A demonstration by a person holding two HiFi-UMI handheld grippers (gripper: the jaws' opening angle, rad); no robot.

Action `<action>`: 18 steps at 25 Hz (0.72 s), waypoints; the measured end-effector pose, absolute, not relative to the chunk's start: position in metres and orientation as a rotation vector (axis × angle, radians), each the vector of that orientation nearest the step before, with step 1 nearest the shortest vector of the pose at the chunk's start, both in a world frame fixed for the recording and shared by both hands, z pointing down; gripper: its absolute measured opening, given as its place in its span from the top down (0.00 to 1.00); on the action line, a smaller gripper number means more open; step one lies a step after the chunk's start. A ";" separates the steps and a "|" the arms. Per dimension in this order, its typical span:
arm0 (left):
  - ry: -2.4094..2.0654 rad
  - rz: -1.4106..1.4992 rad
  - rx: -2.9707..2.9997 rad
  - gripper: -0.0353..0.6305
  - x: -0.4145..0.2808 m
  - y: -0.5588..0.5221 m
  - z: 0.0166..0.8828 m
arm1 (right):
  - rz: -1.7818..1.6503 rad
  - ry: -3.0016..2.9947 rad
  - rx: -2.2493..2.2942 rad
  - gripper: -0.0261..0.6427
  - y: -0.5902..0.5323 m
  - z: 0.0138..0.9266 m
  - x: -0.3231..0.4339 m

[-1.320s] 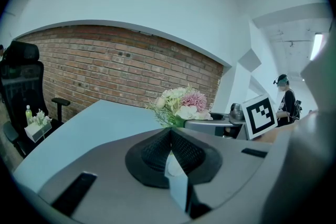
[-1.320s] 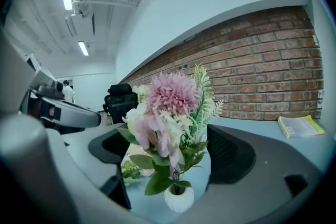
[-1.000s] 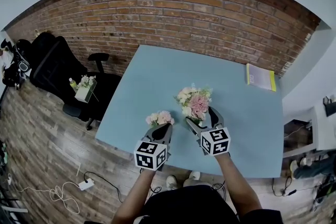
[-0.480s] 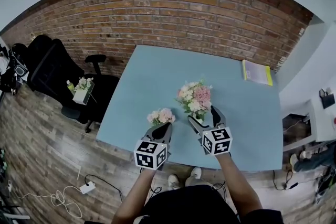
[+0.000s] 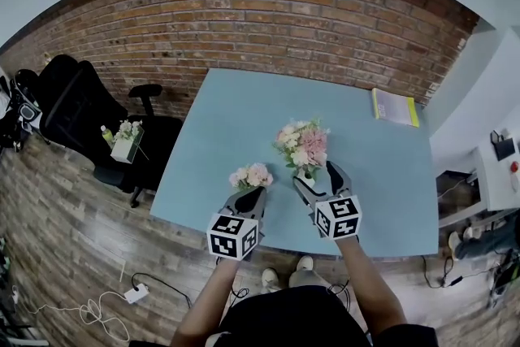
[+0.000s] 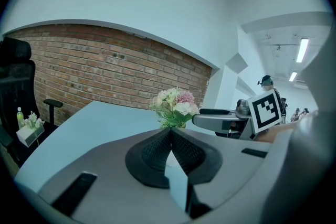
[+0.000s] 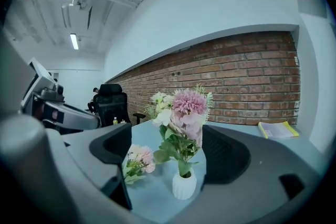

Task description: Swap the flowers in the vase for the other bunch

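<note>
Left gripper (image 5: 251, 193) has its jaws pressed together with nothing showing between them. It hangs over the near edge of the table (image 5: 236, 106), tips pointing to 12 o'clock, straight at the loose bunch (image 5: 251, 175). Two bunches of flowers are in play, and this one, pale pink and cream, appears to lie on the tabletop just past those tips. Whether they touch it cannot be made out. Right gripper (image 5: 314, 175) is spread wide, with one jaw at 9 o'clock and one at 3 o'clock of the single white ribbed vase (image 7: 185, 184). Neither pad touches it. The other bunch, a bouquet (image 7: 185, 110) of mauve, white and cream blooms, stands upright in the vase. The loose bunch lies near it at its 9 o'clock.

Readable writing is scarce. Square markers (image 5: 339, 217) on the two grippers' cubes carry black-and-white coded patterns only. One yellow-edged book (image 5: 395, 106) lies at the table's 2 o'clock corner, its cover print too small to read. Off the table at 9 o'clock, one black office chair (image 5: 158, 126) holds one white box (image 5: 124, 145) of small flowers and one bottle (image 5: 106, 133), its label illegible.
</note>
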State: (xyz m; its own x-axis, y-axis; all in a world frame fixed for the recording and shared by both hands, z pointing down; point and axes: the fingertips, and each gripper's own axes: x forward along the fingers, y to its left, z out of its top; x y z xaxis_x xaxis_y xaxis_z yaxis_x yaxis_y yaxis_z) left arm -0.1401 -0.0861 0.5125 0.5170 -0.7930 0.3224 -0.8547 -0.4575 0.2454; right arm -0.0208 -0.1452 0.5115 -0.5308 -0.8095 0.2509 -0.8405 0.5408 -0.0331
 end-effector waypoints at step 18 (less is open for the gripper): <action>-1.363 0.237 2.452 0.93 -0.113 -0.085 0.501 | 0.217 -2.613 1.440 0.68 -0.121 0.487 -0.003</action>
